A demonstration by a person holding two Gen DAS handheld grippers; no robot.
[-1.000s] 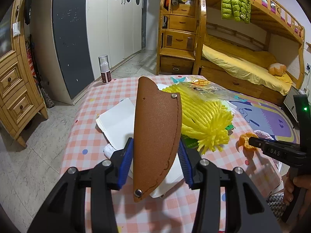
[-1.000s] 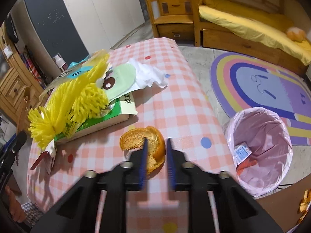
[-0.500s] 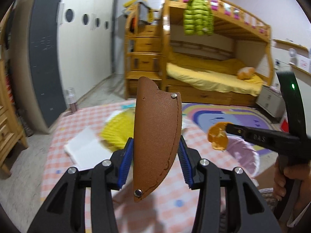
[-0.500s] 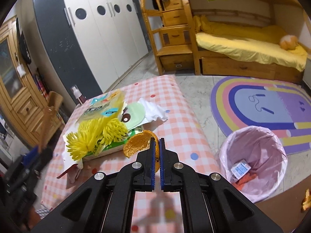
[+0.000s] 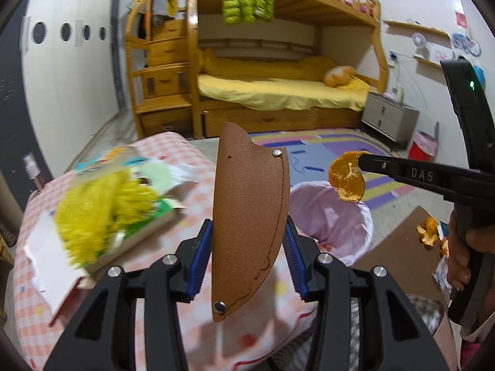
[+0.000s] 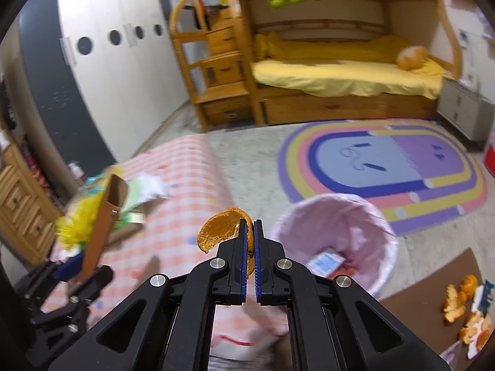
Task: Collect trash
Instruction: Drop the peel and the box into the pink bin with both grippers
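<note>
A second ago the peel [image 6: 223, 228] lay on the counter [image 5: 198, 191]; now the right tongs [image 6: 250, 230] pinch it in the air, near the pink-lined bin [image 6: 337, 216]. The left tongs [image 5: 249, 241] still clamp the brown sheath [image 5: 250, 216] — long axis upright, open mouth up, rounded tip toward the camera — now above the counter's edge beside the bin.

Checked tablecloth table [image 5: 198, 204]: yellow fringed item [image 5: 99, 210], papers [image 5: 37, 247] laid on it. Floor: lined bin [image 6: 337, 235], rug [image 6: 380, 167], peel scraps [image 6: 464, 312].
</note>
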